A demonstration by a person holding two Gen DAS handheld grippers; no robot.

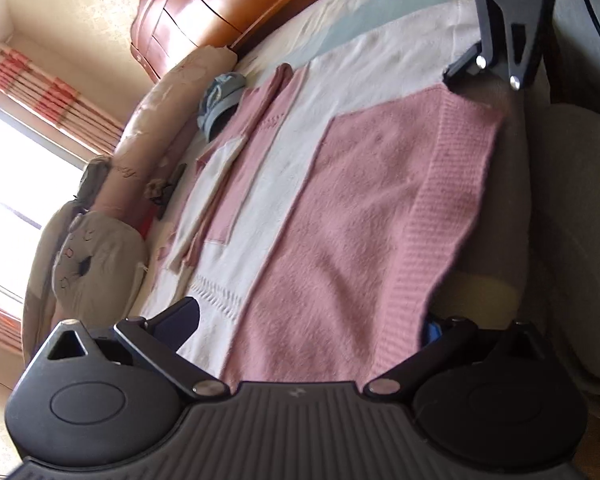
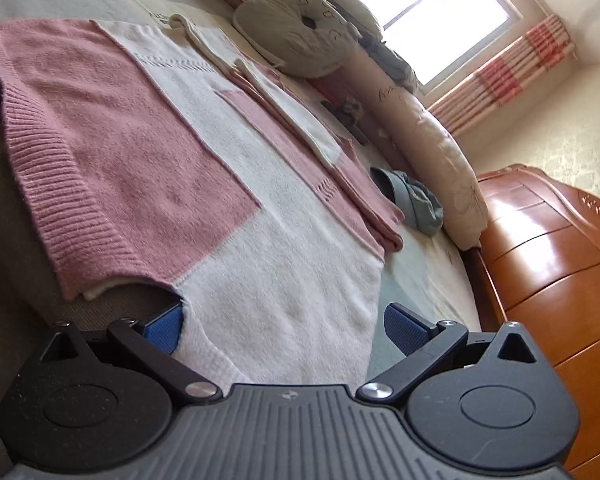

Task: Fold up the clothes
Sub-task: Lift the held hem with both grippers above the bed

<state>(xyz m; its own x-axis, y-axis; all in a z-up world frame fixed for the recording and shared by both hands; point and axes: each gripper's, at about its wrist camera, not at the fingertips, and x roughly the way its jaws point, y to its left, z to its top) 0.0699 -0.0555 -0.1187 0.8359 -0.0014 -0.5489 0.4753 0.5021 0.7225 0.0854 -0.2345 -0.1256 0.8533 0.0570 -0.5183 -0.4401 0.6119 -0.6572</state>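
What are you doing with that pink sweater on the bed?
A person is folding a pink and white sweater laid flat on the bed, using a gripper in each hand. Both sleeves look already folded in across the top. The left gripper and the right gripper are both open, one at each corner of the ribbed hem, which hangs at the bed's edge. A blue garment waits near the long pillow.
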